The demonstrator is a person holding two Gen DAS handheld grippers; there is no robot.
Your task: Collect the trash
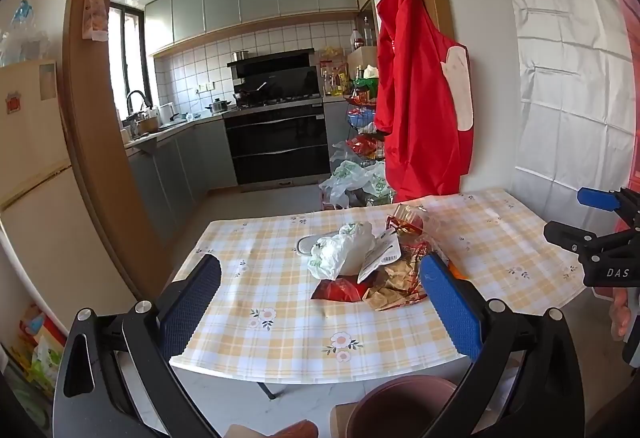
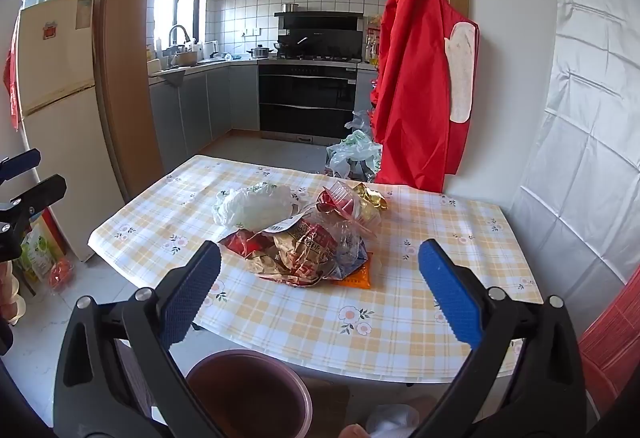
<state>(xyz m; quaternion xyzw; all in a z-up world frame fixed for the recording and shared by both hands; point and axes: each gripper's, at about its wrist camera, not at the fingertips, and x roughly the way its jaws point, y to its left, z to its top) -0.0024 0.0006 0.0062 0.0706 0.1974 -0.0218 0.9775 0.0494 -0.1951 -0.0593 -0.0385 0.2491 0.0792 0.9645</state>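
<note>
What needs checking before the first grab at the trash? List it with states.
1. Left gripper jaws open, empty: ok.
2. Right gripper jaws open, empty: ok.
3. Trash pile on the table, ahead of both grippers: ok.
4. Bin below the near table edge, mouth open: ok.
5. White bag on top of the pile, free to lift: ok.
6. Whether the wrappers are tangled together: cannot tell.

Sunlit tiled kitchen (image 1: 248,50), red apron (image 1: 420,98) hanging.
</note>
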